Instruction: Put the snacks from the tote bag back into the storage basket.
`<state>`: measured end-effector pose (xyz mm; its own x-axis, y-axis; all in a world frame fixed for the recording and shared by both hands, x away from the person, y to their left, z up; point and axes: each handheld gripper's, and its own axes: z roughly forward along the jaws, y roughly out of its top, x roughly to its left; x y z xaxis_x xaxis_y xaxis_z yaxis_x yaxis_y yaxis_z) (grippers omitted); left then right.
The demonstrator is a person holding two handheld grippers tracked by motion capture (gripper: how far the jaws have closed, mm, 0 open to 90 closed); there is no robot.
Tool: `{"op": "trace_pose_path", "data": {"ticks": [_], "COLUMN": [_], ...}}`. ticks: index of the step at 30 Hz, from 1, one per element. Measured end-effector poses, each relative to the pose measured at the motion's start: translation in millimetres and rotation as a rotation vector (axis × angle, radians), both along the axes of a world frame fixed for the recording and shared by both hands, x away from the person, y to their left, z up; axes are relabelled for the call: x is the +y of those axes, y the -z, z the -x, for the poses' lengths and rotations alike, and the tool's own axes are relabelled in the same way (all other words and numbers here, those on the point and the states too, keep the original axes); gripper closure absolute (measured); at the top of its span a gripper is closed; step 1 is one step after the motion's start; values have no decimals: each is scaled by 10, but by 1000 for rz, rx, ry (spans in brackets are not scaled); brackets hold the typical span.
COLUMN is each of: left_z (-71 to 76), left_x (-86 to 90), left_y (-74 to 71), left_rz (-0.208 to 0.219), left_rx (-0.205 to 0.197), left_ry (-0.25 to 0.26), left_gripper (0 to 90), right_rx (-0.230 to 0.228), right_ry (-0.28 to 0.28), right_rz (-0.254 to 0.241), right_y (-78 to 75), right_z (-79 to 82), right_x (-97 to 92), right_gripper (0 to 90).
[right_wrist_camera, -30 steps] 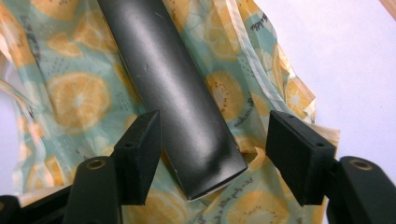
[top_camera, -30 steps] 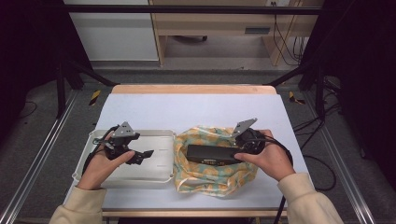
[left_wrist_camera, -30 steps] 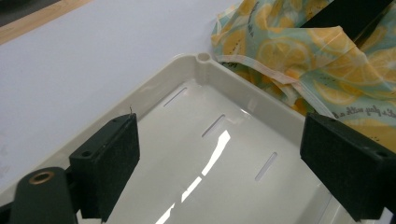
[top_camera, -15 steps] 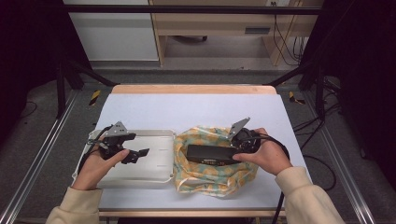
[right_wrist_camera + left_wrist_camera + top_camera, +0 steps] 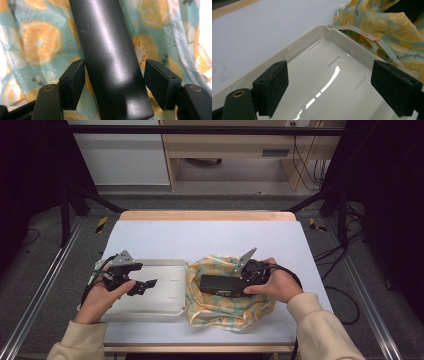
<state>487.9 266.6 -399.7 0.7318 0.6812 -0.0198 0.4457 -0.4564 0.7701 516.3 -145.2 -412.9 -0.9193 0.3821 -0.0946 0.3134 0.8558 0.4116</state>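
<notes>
A long black case [image 5: 217,284] lies on a lemon-print cloth [image 5: 220,310] right of centre. My right gripper [image 5: 239,285] reaches over the case's right end, one jaw on each side of it. In the right gripper view the case [image 5: 110,50] runs between the pads [image 5: 75,82] of my right gripper [image 5: 115,77]. The jaws have just been opening, with a thin gap at the right pad. My left gripper [image 5: 145,286] hovers open over the white tray [image 5: 170,307], with nothing between the jaws of the left gripper [image 5: 329,82].
The tray rim [image 5: 312,32] touches the cloth [image 5: 372,20] on its right. Bare white tabletop [image 5: 210,237] stretches behind both. A wooden strip [image 5: 205,215] marks the far edge. Cables trail from each gripper toward the table's sides.
My right gripper has come down and slightly leftward, settling lower around the case's end. The left gripper has hardly moved over the tray.
</notes>
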Motion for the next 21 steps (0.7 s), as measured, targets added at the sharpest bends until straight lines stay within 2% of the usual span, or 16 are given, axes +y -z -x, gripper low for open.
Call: {"op": "trace_pose_path", "data": {"ticks": [6,10,12,16,18,21], "left_z": [13,12,8,10,11,11], "left_x": [-13,-20,-17,-18,-23,-28], "left_y": [3,15,25,38,39,40], "left_rz": [-12,-16,-18,-19,-22,-22], "left_rx": [5,12,15,20,21,22], "left_ry": [3,7,8,6,9,11], "left_gripper": [143,142,142,142,141,141], "right_rx": [20,47,53,53,64,54], "right_ry": [-34,-33,-26,-49,-37,-56], "right_rz": [35,67,61,80,82,97], "right_y": [81,125,144,179,199,219], "right_z": [-51,-70,-71,-86,-83,-94], "right_x": [-7,-26,-43,-59,-45,-40], "right_gripper": [338,340,343,342,343,355]}}
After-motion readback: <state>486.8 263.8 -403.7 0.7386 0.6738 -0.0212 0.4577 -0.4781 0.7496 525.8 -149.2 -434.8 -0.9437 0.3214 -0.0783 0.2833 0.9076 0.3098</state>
